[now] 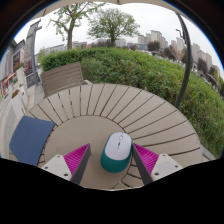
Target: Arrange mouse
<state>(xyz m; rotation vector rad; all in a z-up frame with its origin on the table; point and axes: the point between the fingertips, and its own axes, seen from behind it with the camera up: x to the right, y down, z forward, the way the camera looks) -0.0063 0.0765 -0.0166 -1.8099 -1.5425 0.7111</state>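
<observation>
- Blue mouse pad [30, 138]: a dark blue, roughly rectangular sheet lying flat on the slats at the left, well to the left of the left finger; its near corner runs out of sight.
- Wooden chair [62, 77]: a slatted backrest standing behind the far left rim of the table, in front of the hedge.
- Table [120, 105]: a round outdoor top of pale wooden slats fanning outward from a plain central panel; it carries the mouse pad and the mouse.
- Left finger pad [76, 158]: magenta inner face on the white left finger, apart from the mouse's left flank, with bare table showing in the gap.
- Tongs [116, 160]: spread wide, gripping nothing; the mouse sits between the two fingers with clearance at either side.
- Mouse [117, 151]: white body with a teal-green top and a dark rear edge, resting on the table's central panel, its nose pointing away from the camera.
- Right finger pad [146, 158]: magenta inner face on the right finger, likewise clear of the mouse.
- Hedge [150, 70]: a dense green mass curving behind the table, rising toward the right.
- Background: trees [100, 22] and apartment buildings [150, 40] beneath a pale sky.
</observation>
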